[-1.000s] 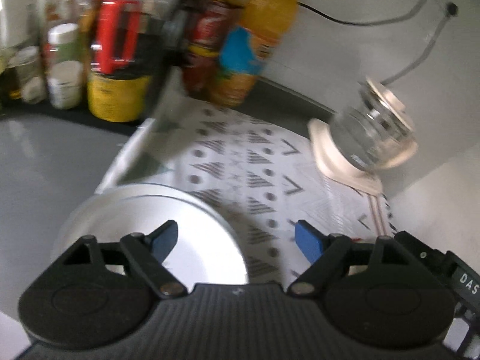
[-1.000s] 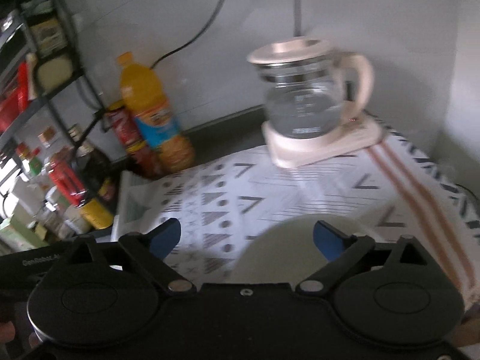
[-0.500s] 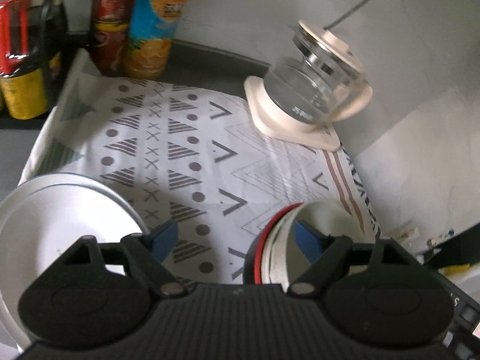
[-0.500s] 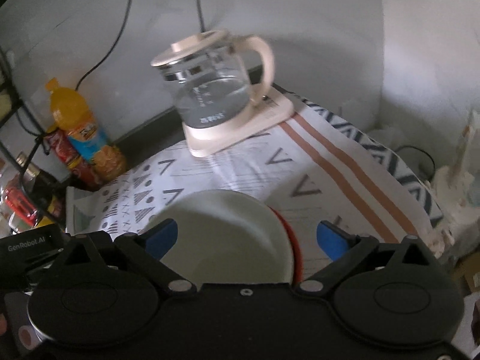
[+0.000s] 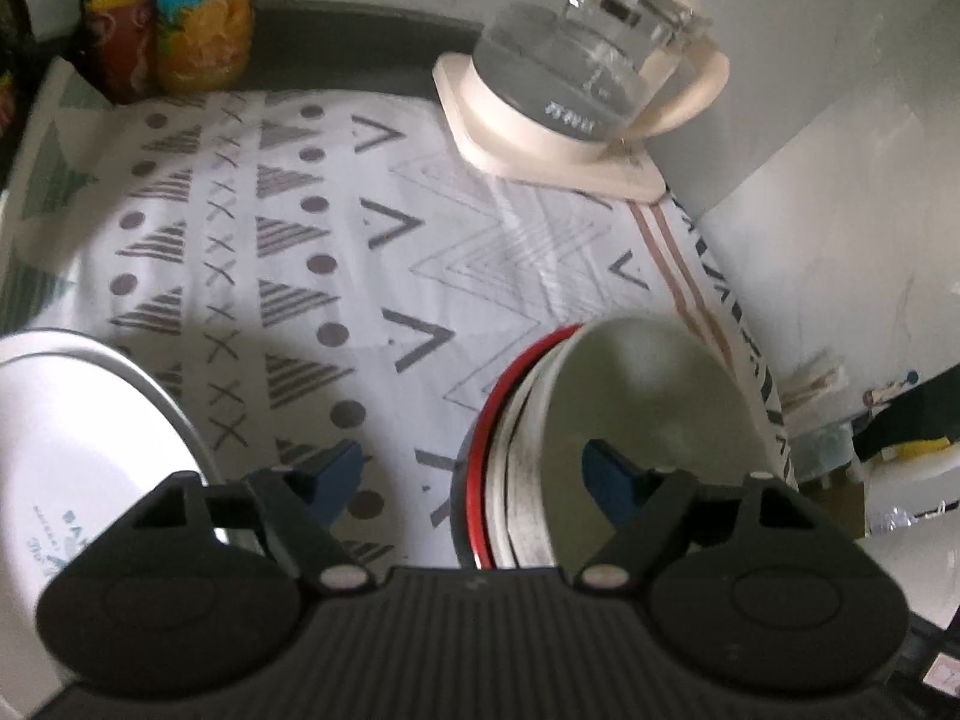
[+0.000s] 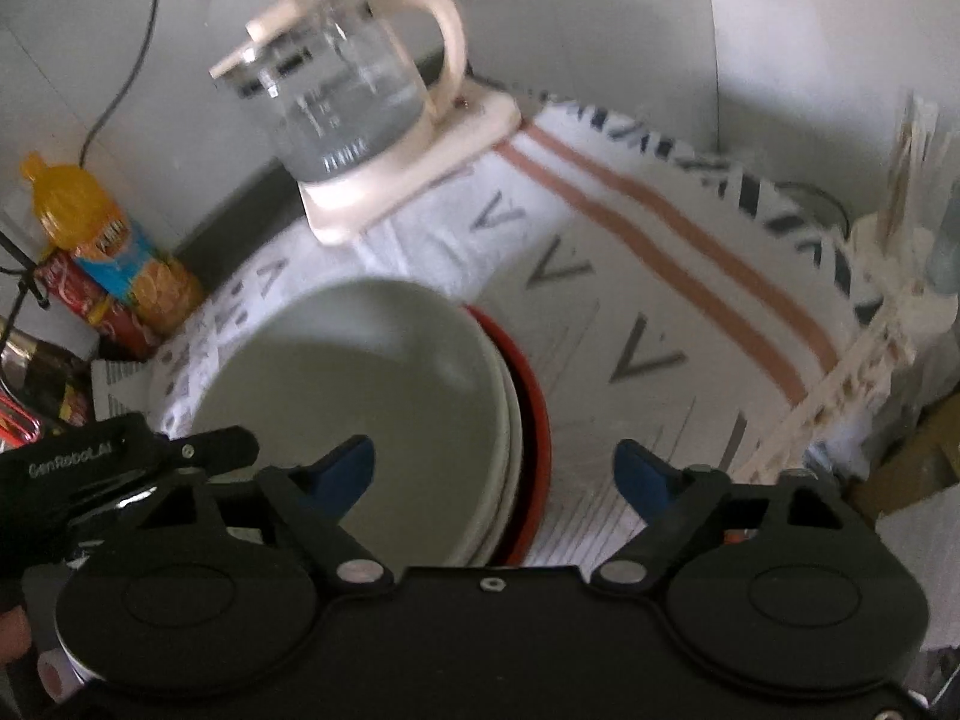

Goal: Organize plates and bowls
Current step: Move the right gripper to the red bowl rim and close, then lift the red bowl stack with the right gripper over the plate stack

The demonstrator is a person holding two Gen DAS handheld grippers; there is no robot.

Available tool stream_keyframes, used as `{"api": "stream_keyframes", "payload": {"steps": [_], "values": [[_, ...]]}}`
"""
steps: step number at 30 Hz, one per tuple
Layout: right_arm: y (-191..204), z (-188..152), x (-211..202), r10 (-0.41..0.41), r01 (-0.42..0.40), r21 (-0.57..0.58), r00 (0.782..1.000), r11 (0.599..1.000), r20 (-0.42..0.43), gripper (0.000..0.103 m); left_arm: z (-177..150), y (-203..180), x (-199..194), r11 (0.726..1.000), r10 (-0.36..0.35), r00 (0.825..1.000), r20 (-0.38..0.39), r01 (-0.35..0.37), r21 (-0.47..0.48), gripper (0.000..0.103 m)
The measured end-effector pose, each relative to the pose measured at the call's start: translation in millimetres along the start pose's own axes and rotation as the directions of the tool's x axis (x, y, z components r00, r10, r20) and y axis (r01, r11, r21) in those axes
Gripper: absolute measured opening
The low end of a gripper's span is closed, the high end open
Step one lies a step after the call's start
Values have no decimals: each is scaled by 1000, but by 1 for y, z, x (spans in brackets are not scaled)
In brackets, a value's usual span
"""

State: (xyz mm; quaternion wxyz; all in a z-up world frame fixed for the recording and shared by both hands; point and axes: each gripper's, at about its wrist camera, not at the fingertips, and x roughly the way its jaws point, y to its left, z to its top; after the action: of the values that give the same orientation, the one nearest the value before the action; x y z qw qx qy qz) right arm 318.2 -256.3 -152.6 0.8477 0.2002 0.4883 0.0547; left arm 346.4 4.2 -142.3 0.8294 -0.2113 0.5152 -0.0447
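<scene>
A stack of bowls (image 5: 636, 402), pale ones nested in a red one (image 5: 483, 438), sits on the patterned cloth (image 5: 360, 252). My left gripper (image 5: 474, 471) is open, with the stack's left rim between its blue fingertips. A white plate (image 5: 78, 438) lies at the lower left. In the right wrist view the same stack (image 6: 372, 384) with its red rim (image 6: 534, 414) lies under my open right gripper (image 6: 498, 468), whose fingertips straddle the stack's right edge. Neither gripper holds anything.
A glass kettle on a cream base (image 5: 576, 90) stands at the back, also in the right wrist view (image 6: 354, 114). An orange juice bottle (image 5: 204, 18) and a red can (image 5: 114, 24) stand at the back left. A pale rack (image 6: 888, 312) is at the right.
Both grippers have moved closer to and lower over the bowl stack, which looms larger. The left view has swung right, away from the jars and bottles. Both stay open.
</scene>
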Motion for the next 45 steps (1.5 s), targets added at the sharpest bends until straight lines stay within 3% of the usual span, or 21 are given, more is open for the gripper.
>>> {"api": "stream_keyframes", "payload": {"steps": [3,5,8,14,19,30,45], "values": [[0,-3,11,7,-7,5,999,1000,-44,68,0,1,10,1000,0,1000,-30,0,3,61],[1,-5,20,6,-5,3,997,1000,-81,50,0,1,18,1000,-3,998,-62,3,-3,44],[0,-8,31,-2,2,-2,993,1000,-116,44,-2,2,26,1000,-22,995,-97,20,-15,27],[-3,-5,29,5,-4,9,993,1000,-119,35,-6,-6,26,999,20,996,-89,-17,30,24],[3,-4,17,14,-19,-58,996,998,-89,33,-9,-3,16,1000,22,997,-69,-21,13,24],[26,11,-9,76,-78,-154,997,985,-18,33,-5,-5,-27,999,32,998,55,-31,-19,24],[85,8,-18,185,-184,-297,982,937,-25,33,-9,34,-83,986,107,979,175,-82,-145,24]]}}
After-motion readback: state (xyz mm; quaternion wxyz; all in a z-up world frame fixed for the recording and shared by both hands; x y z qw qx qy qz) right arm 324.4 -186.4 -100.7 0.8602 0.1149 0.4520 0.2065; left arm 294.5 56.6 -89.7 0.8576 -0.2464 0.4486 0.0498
